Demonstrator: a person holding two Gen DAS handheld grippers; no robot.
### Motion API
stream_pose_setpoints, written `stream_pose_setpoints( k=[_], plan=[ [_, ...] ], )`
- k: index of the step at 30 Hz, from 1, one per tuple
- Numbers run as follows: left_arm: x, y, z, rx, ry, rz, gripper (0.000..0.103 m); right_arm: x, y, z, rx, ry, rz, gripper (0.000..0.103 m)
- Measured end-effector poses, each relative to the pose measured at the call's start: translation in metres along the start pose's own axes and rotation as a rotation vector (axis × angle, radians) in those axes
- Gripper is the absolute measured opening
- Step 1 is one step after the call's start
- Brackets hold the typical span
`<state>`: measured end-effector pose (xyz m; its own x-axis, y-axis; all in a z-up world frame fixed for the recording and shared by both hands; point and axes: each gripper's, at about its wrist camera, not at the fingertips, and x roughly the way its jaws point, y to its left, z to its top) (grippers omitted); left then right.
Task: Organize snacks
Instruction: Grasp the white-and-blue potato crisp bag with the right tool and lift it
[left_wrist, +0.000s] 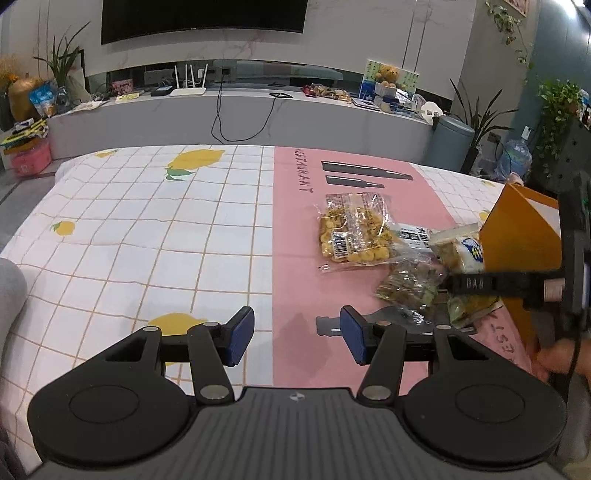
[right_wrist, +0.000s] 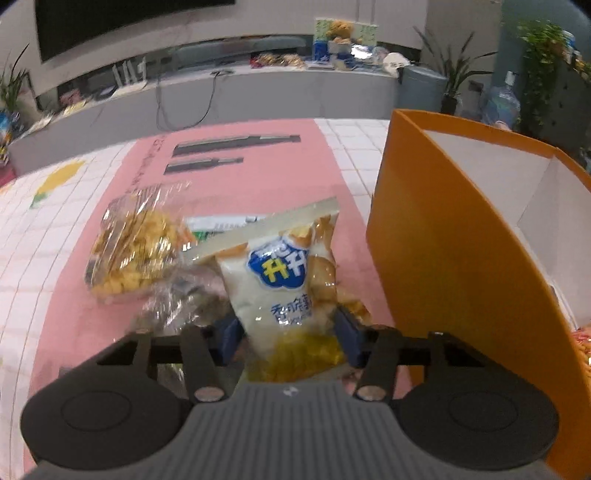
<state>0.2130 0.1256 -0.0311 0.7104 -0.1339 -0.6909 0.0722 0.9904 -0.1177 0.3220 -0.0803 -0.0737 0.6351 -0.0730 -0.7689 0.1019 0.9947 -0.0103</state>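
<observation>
White snack bag (right_wrist: 280, 284): we see it at the lower centre of the right wrist view, its lower part between the blue pads, its sealed top strip pointing toward the upper middle of the frame.
Handling: we judge it light, soft and crinkly, with a slick film and brittle pieces inside; a firm squeeze could crush them.
Where to take hold: we would favour the lower body or a sealed edge, where the film gathers and the contents are spared.
Right tongs (right_wrist: 288, 339): closed on the white snack bag, one pad on each flank.
Right hand pose: the tool tilts down toward the surface (right_wrist: 74, 332), just left of the orange box (right_wrist: 443, 258).
Orange box: it stands open at the right of the frame, its white inside showing; we take it for the likely destination.
Other snacks: a clear bag of yellow pieces (right_wrist: 129, 251) lies at the left centre, and a clear bag of dark pieces (right_wrist: 181, 295) sits below it, touching the white bag.
Left tongs (left_wrist: 297, 334): half open and empty, at the lower centre of the left wrist view, hovering over the pink strip of the tablecloth (left_wrist: 295, 221).
Left hand pose: angled downward, apart from the pile.
</observation>
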Motion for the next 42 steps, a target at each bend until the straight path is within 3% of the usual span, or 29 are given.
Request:
stream_pose_setpoints(
  k=[13, 14, 16, 18, 24, 29, 34, 38, 42],
  plan=[
    [-0.007, -0.019, -0.007, 0.039, 0.001, -0.041, 0.063, -0.042, -0.008, -0.054, -0.158, -0.058, 0.215, 0.045],
    [-0.007, -0.021, -0.008, 0.044, 0.002, -0.044, 0.063, -0.044, -0.010, -0.057, -0.177, -0.065, 0.237, 0.047],
    [-0.006, -0.024, -0.010, 0.054, 0.009, -0.047, 0.063, -0.046, -0.015, -0.063, -0.217, -0.080, 0.317, 0.064],
    [-0.004, -0.027, -0.012, 0.063, 0.011, -0.044, 0.063, -0.045, -0.021, -0.067, -0.220, -0.086, 0.363, 0.074],
    [-0.003, -0.032, -0.019, 0.075, 0.020, -0.046, 0.063, -0.036, -0.029, -0.076, -0.201, -0.149, 0.352, 0.073],
    [-0.004, -0.037, -0.026, 0.096, 0.020, -0.049, 0.063, -0.037, -0.027, -0.092, -0.262, -0.246, 0.307, 0.060],
    [-0.011, -0.035, -0.029, 0.125, 0.003, -0.063, 0.063, -0.036, -0.029, -0.105, -0.258, -0.324, 0.306, 0.058],
    [-0.015, -0.037, -0.025, 0.152, -0.014, -0.050, 0.066, -0.038, -0.032, -0.109, -0.251, -0.331, 0.308, 0.056],
    [-0.003, -0.038, -0.014, 0.109, -0.005, -0.024, 0.068, -0.046, -0.034, -0.107, -0.276, -0.282, 0.298, 0.057]
  ],
)
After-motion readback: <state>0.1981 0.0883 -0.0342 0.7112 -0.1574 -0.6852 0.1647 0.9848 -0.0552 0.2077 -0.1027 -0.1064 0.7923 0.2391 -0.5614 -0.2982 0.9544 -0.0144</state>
